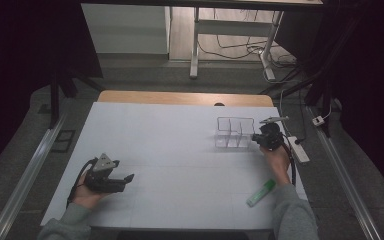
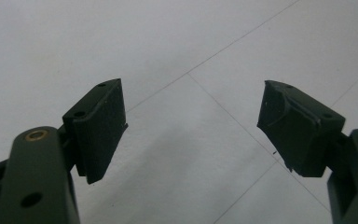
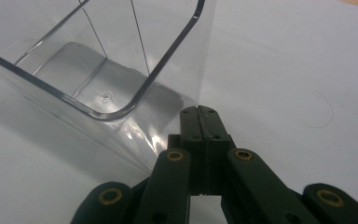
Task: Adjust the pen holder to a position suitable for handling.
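Low in the high view, at lower left: left gripper (image 1: 122,180) held in a hand, lying on the white table cover (image 1: 170,150), jaws pointing right. In the left gripper view, jaws spread wide, nothing but bare white surface between the pads (image 2: 100,126).

Lower right of the high view: green marker (image 1: 260,193) lying on the cover just beside the right forearm, slanted up to the right.

Higher, right of centre: right gripper (image 1: 260,140) at the right end of the clear plastic organizer (image 1: 234,132), close against its corner. In the right gripper view, jaws pressed flat together at bottom centre, nothing caught between them, tips (image 3: 201,112) just at the near lower corner of the clear box (image 3: 98,74); whether touching it, cannot tell. Organizer upright, divided into compartments, empty.

Beyond, upper centre: strip of wooden tabletop (image 1: 185,97), then floor with white desk legs and cables.
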A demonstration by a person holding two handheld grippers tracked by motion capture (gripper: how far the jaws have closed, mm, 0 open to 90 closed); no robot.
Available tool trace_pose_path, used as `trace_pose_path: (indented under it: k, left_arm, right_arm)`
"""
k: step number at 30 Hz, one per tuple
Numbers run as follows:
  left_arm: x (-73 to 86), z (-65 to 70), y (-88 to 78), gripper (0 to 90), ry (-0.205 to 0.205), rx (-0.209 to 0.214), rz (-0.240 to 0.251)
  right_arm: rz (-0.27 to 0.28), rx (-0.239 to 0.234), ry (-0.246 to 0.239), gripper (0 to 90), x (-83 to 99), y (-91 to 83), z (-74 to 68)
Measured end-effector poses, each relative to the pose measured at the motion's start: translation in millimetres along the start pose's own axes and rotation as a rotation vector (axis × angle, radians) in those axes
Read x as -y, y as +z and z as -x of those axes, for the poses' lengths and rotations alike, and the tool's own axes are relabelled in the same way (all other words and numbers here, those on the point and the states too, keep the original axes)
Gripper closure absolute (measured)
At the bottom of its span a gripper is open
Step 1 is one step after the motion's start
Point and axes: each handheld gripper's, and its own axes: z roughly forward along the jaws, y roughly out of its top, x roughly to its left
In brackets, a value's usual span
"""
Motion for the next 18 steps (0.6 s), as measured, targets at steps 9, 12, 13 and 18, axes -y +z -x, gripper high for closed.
trace_pose_path:
  k: [9, 12, 13, 18]
  left_arm:
    - [0.1, -0.2, 0.4, 22.8, 0.0, 0.001, -0.004]
    - [0.2, -0.2, 0.6, 22.8, 0.001, 0.001, -0.005]
    - [0.2, -0.2, 0.8, 22.8, 0.001, 0.001, -0.006]
    - [0.2, -0.4, 0.4, 22.9, 0.0, 0.001, -0.005]
  right_arm:
    - [0.002, -0.01, -0.017, 89.5, -5.0, 3.3, -8.5]
    - [0.003, -0.015, -0.025, 89.5, -6.4, 5.0, -11.5]
    - [0.001, -0.016, -0.028, 89.5, -6.9, 5.3, -12.4]
    - [0.001, -0.022, -0.035, 89.5, -8.5, 7.0, -15.7]
